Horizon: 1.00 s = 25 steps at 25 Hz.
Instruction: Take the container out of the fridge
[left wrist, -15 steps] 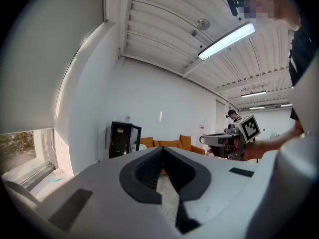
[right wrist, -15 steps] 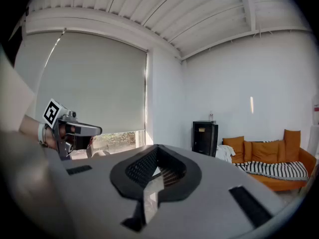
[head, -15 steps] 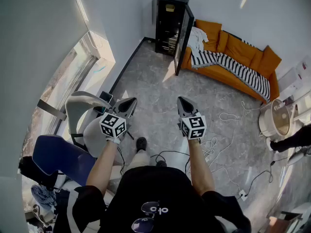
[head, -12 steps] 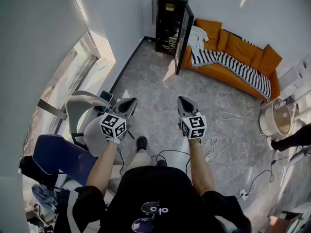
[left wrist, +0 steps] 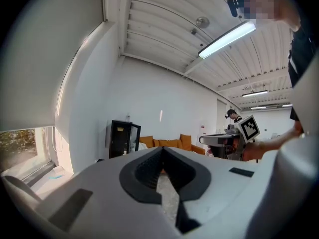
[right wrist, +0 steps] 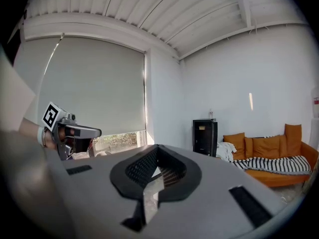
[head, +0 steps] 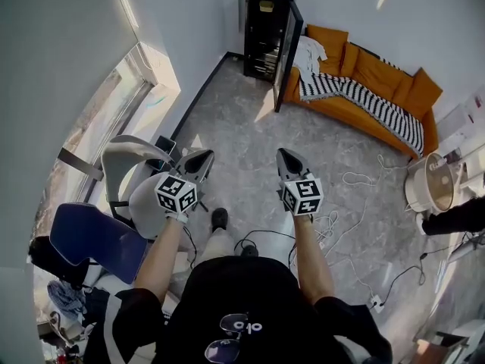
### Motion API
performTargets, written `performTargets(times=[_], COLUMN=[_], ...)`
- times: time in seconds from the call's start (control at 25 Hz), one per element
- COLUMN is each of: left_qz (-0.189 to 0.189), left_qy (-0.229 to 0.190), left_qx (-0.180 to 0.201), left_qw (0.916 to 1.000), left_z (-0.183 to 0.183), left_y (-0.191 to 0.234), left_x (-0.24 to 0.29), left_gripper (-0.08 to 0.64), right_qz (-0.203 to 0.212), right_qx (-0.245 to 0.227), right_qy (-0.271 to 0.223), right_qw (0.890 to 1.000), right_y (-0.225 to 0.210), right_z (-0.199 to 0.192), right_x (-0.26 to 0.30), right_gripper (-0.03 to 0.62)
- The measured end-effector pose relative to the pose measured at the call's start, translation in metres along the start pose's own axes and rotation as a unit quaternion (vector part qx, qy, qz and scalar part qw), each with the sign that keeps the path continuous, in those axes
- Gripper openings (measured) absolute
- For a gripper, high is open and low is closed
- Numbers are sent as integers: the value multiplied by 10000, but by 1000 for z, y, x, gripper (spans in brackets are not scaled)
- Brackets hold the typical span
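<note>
Fridge (head: pixel 264 32): black, upright, at the far edge of the floor (head: pixel 242 127), against the white wall. Its glass door (head: pixel 289 48) is swung open toward the orange sofa (head: pixel 375 89). We see a small yellow object (head: pixel 265 7) on the top shelf, too small for us to tell its kind. The lower shelves hold pale shapes we cannot make out. Both grippers are well apart from the fridge, over the floor's near part.

A round white tub (head: pixel 430 184) stands at the floor's right edge; we cannot make out what is in it. A striped blanket (head: pixel 364 105) covers part of the sofa seat. A grey chair (head: pixel 125 165) and a blue chair (head: pixel 91 237) stand at the left edge, the grey one partly behind the left gripper.

Left gripper (head: pixel 203 158): jaws together at the tips, nothing between them, touching nothing. We note it is held roughly level in the air and aimed toward the fridge.

Right gripper (head: pixel 283 158): jaws fully together, empty, likewise level. The two sit side by side, apart from each other.
</note>
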<state>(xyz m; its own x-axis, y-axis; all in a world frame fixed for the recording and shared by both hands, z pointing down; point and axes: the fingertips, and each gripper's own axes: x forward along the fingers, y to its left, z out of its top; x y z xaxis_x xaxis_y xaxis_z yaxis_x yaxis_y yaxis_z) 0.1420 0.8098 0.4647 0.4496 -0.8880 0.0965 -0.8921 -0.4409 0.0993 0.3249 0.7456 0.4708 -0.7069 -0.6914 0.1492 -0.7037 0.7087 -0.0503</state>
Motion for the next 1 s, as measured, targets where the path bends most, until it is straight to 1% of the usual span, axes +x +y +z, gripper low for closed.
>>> performTargets(times=[0.32, 0.56, 0.76, 0.88, 1.0], left_qz=[61, 61, 10, -29, -80], left_qy=[-24, -30, 69, 103, 119], left_qx=[-40, -111, -170, -220, -207], left_qw=[10000, 9999, 9998, 9997, 9997], left_z=[-5, -8, -15, -19, -13], left_y=[-4, 1, 21, 47, 74], left_x=[8, 25, 53, 79, 112], left_gripper=[8, 8, 7, 8, 7], right_qz=[64, -2, -28, -96, -190], right_qx=[-30, 14, 0, 60, 167], right_qy=[4, 91, 232, 288, 310], right_qw=[10000, 10000, 9997, 9995, 9992], right_y=[-9, -26, -48, -65, -84], right_z=[-4, -10, -17, -19, -14], right_x=[-3, 2, 32, 62, 97], right_gripper=[8, 8, 8, 8, 8])
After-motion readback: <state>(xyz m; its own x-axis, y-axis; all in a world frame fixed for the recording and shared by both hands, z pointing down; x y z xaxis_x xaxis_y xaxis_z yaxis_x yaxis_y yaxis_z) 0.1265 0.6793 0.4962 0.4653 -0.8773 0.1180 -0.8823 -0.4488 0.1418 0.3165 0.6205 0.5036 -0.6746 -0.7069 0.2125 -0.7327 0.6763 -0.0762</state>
